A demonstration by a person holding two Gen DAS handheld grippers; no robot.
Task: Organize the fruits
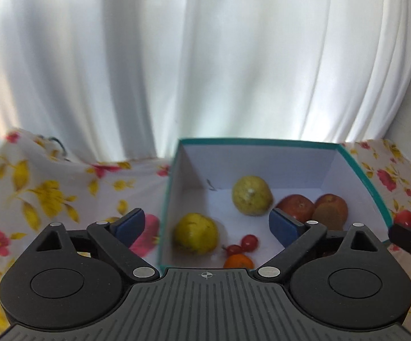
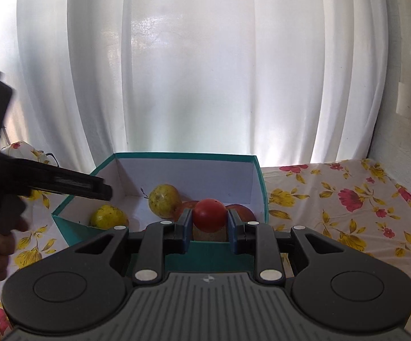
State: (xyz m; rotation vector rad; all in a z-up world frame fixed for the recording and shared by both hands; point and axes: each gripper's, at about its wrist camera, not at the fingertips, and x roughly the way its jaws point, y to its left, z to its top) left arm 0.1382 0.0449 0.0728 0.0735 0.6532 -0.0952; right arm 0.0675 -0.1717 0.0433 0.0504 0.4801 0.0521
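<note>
**Inspector:** State of each tool?

**Assistant:** The right tool point(image 2: 209, 221) is clamped on a small round red fruit point(image 2: 209, 214), smooth-skinned, held across its middle. It sits just ahead of the tool, above the near wall of the teal cardboard box with white lining point(image 2: 255, 182). The left tool point(image 1: 207, 223) is spread wide and carries nothing.

**Inspector:** Handling?

**Assistant:** Judged light, glossy, likely soft; gentle pressure only, release low.

**Inspector:** Surroundings, obstructions?

**Assistant:** Inside the box: two yellow-green round fruits point(image 1: 252, 195), two red apples point(image 1: 296, 206), small red cherry-like fruits point(image 1: 249, 241) and a small orange fruit point(image 1: 238, 261). The left tool overhangs the box's near-left corner; the floral cloth point(image 2: 347, 199) covers the worktop.
</note>
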